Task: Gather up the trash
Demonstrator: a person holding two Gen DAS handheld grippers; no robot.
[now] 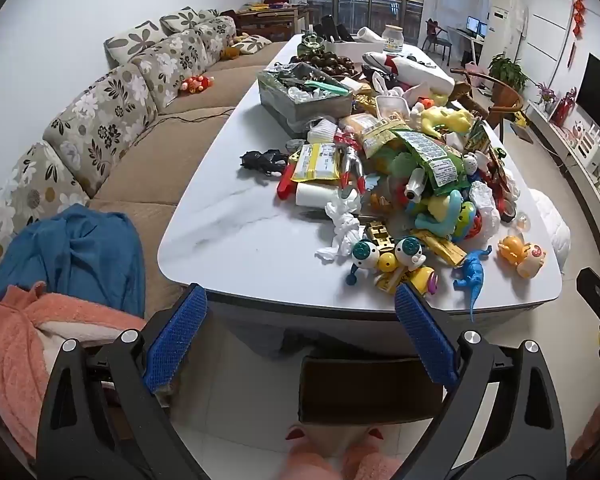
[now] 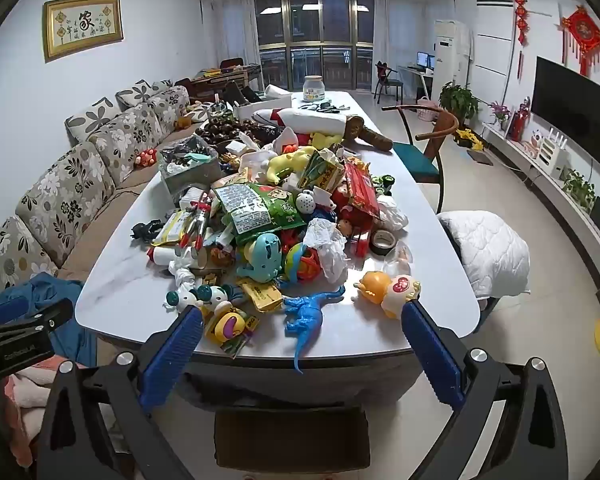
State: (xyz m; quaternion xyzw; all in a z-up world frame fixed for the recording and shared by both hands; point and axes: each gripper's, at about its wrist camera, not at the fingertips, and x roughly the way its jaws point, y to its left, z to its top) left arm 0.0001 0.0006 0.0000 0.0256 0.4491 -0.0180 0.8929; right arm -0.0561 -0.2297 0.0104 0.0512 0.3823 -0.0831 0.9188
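A long white table (image 1: pixel 240 240) (image 2: pixel 132 292) carries a pile of toys mixed with trash. Crumpled white tissue (image 1: pixel 342 224) (image 2: pixel 328 248) lies in the pile, with a green snack bag (image 1: pixel 424 152) (image 2: pixel 256 208), a yellow wrapper (image 1: pixel 316 162) (image 2: pixel 262 296) and a red wrapper (image 2: pixel 360 192). My left gripper (image 1: pixel 300 300) is open and empty, held before the table's near edge. My right gripper (image 2: pixel 302 320) is open and empty, just short of the near edge by a blue dinosaur toy (image 2: pixel 304 316) (image 1: pixel 474 272).
A grey box (image 1: pixel 300 96) of odds and ends stands further back on the table. A floral sofa (image 1: pixel 100 128) runs along the left with blue and pink cloths (image 1: pixel 72 256). A dark stool (image 1: pixel 368 388) stands below the near edge. Wooden chairs (image 2: pixel 424 148) stand on the right.
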